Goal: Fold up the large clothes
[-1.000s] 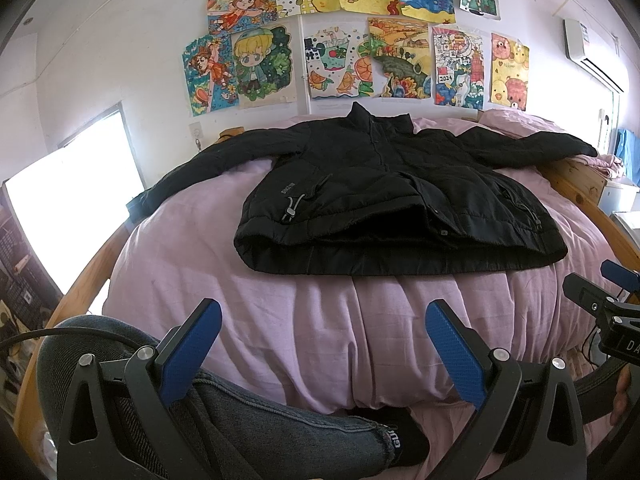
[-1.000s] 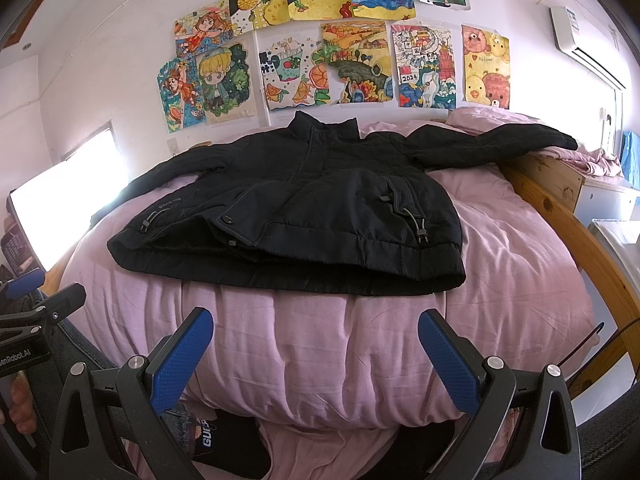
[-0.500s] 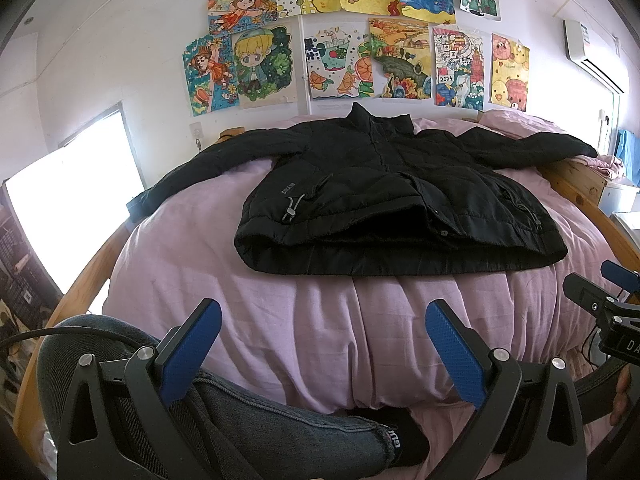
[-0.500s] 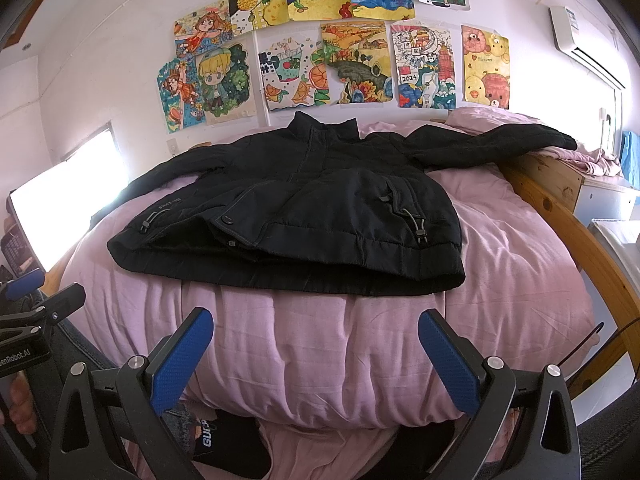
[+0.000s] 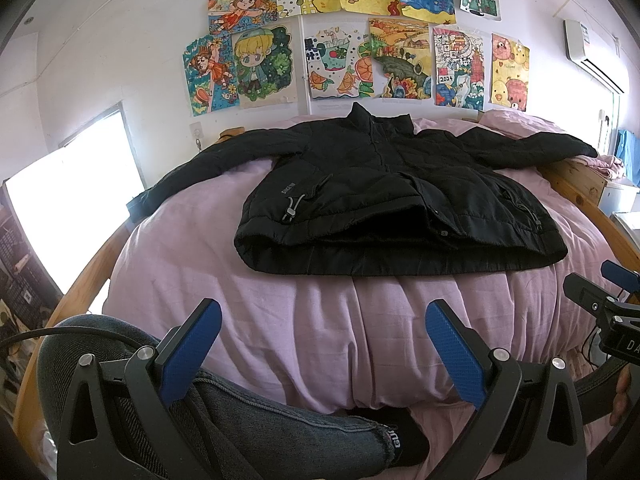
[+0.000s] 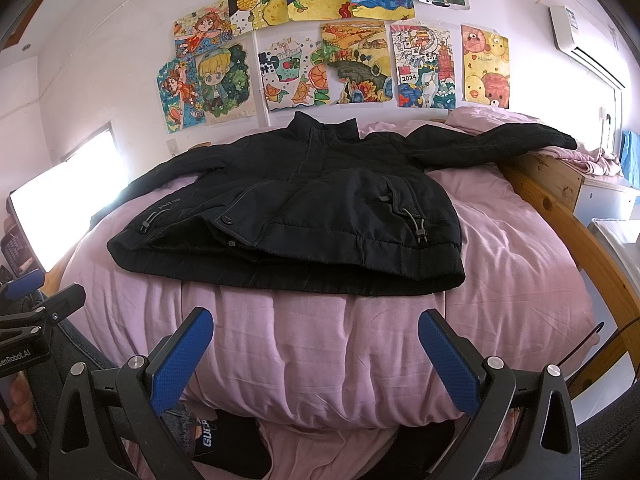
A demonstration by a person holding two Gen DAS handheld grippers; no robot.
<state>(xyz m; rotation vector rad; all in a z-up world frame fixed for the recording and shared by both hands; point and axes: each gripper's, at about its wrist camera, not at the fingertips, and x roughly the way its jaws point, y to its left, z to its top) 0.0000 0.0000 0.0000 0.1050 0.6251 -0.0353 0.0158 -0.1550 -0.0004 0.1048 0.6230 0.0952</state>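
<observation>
A black padded jacket (image 5: 384, 200) lies face up and spread flat on the pink duvet (image 5: 304, 320), collar toward the wall, both sleeves stretched out sideways. It also shows in the right wrist view (image 6: 312, 216). My left gripper (image 5: 320, 344) is open and empty, held off the near end of the bed, well short of the jacket's hem. My right gripper (image 6: 316, 348) is open and empty too, at the same distance. Each gripper shows at the edge of the other's view, the right one (image 5: 612, 304) and the left one (image 6: 28, 312).
The bed has a wooden frame (image 6: 568, 208) along its right side and another rail (image 5: 80, 288) on the left. A white cabinet (image 6: 612, 236) stands right of the bed. A person's jeans-clad leg (image 5: 224, 412) lies under the left gripper. Drawings (image 5: 360, 40) cover the wall.
</observation>
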